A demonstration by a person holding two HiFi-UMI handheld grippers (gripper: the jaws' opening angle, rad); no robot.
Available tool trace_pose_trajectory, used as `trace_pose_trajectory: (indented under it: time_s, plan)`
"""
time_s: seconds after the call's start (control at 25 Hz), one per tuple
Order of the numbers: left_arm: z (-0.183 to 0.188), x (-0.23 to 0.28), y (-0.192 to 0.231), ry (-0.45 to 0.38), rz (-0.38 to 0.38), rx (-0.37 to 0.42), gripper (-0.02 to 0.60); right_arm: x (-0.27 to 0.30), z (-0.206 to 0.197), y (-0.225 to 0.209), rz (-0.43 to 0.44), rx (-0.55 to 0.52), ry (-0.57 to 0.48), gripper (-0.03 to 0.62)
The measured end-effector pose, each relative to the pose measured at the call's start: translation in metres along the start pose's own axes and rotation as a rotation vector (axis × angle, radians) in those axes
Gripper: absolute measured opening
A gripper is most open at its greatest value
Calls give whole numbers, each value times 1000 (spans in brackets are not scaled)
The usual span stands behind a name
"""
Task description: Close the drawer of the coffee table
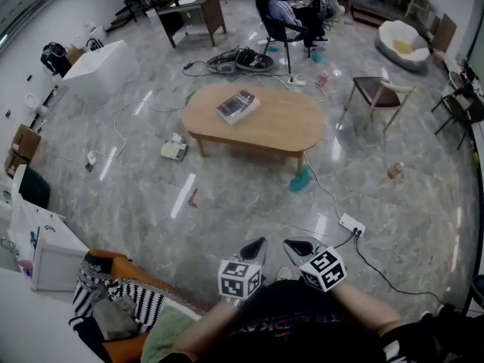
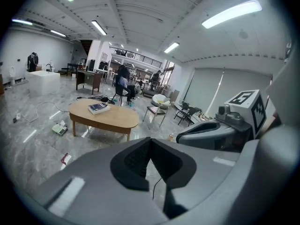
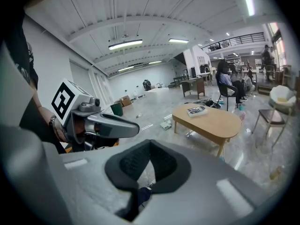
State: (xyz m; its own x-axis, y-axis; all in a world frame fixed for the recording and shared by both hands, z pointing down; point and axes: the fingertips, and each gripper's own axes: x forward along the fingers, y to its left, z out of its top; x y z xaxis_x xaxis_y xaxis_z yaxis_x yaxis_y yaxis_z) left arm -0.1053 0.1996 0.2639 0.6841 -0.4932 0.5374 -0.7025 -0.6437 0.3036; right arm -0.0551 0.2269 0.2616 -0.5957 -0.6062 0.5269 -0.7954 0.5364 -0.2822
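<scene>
Pointing toward the coffee table (image 1: 280, 123), well apart from it, the left gripper (image 1: 257, 243) and right gripper (image 1: 296, 244) are held side by side, jaws pressed together on nothing.

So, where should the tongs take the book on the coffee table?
Probably across the book's narrow width, from above: it lies flat on the coffee table, toward its left end in the head view, with bare top around it. The left tongs and right tongs are both shut, so one must open first.

All three views (head steeply downward) share the far table (image 1: 281, 124).
</scene>
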Motion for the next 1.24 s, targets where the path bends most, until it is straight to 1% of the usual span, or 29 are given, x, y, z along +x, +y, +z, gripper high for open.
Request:
trace_pose_trajectory:
  time_s: [0.68,1.24]
  plan:
    - [8,19,-7,21,-26,29,5,-4,-1,-19,-25,25,-5,0]
    - [8,17,-9,20,-24,28,5,-5,-2,-17,-21,14,1,0]
